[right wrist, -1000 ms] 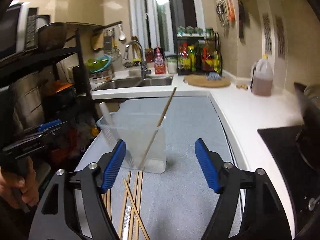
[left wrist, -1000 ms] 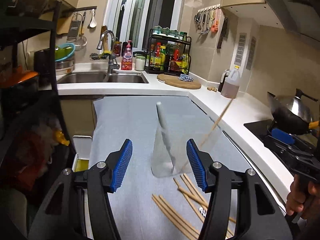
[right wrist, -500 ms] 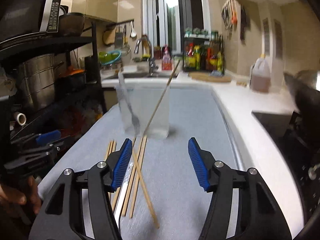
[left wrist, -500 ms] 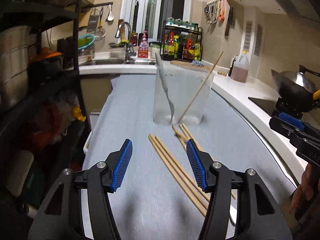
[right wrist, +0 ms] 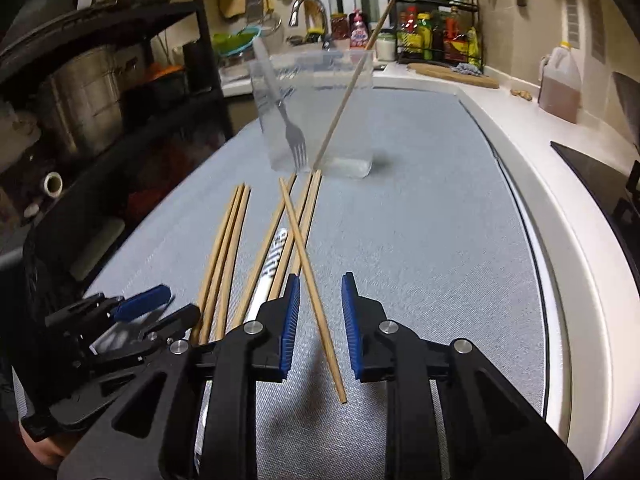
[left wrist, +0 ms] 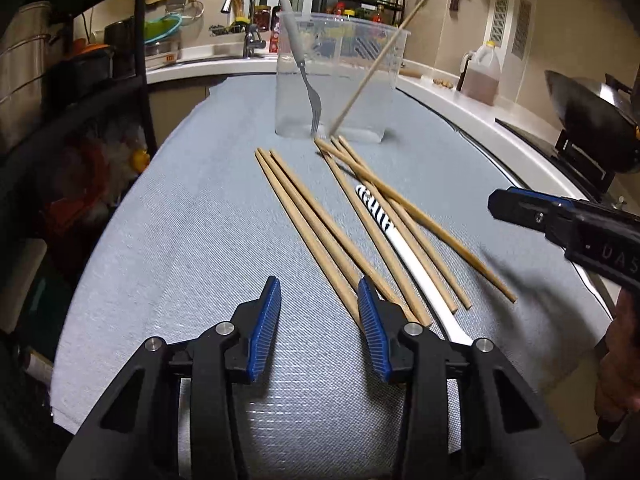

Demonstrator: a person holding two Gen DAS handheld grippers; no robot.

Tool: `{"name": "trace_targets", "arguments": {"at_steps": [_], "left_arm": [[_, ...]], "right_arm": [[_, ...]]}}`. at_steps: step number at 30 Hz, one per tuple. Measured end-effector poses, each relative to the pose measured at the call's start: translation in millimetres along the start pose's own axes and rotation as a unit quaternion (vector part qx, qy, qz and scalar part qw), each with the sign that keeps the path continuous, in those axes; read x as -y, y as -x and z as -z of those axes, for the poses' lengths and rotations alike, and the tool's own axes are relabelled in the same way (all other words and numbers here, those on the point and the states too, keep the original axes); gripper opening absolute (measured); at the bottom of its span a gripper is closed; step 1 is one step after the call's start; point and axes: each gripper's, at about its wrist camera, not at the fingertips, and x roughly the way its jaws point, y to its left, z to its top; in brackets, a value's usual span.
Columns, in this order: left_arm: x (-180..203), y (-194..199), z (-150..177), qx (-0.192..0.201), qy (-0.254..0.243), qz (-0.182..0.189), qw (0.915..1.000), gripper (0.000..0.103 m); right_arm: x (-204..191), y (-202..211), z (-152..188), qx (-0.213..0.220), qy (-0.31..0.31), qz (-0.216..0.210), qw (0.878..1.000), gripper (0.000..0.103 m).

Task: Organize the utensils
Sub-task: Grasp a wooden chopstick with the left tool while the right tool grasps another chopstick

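Crossed chopstick (right wrist: 308, 276): lies on grey mat over loose chopsticks (left wrist: 320, 224), near desk's near edge; long axis runs from clear container (right wrist: 320, 120) toward tool. Near end sits between jaws of right tool (right wrist: 320, 312); jaws narrow, not touching. Right tool nearer. Left tool (left wrist: 320, 316): jaws moderately apart, empty, right jaw over chopstick ends. Container holds fork (right wrist: 294, 140), one chopstick (right wrist: 348, 84). Open mat toward desk's right edge; room for lift judged ample.
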Motion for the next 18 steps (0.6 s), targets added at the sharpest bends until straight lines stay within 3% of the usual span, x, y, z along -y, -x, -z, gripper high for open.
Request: {"name": "trace_targets", "arguments": {"at_steps": [7,10,12,18], "left_arm": [[8.2,2.0,3.3,-0.002,-0.023,-0.006,0.9997,0.033],[6.2,3.9,3.4,-0.005,-0.027,-0.011,0.9996,0.024],[2.9,4.6,4.6,-0.004,-0.029,-0.016,0.9995,0.016],[-14.3,9.4,6.6,0.002,-0.023,-0.029,0.9993,0.014]], "right_arm": [[10.4,-23.5,12.3,-0.052,-0.025,0.007,0.998,0.022],[7.6,-30.3,18.8,-0.067,-0.022,0.009,0.997,0.022],[5.6,-30.9,20.7,-0.067,-0.017,0.014,0.997,0.023],[-1.9,-30.1,25.2,-0.064,-0.002,0.028,0.998,0.02]]}}
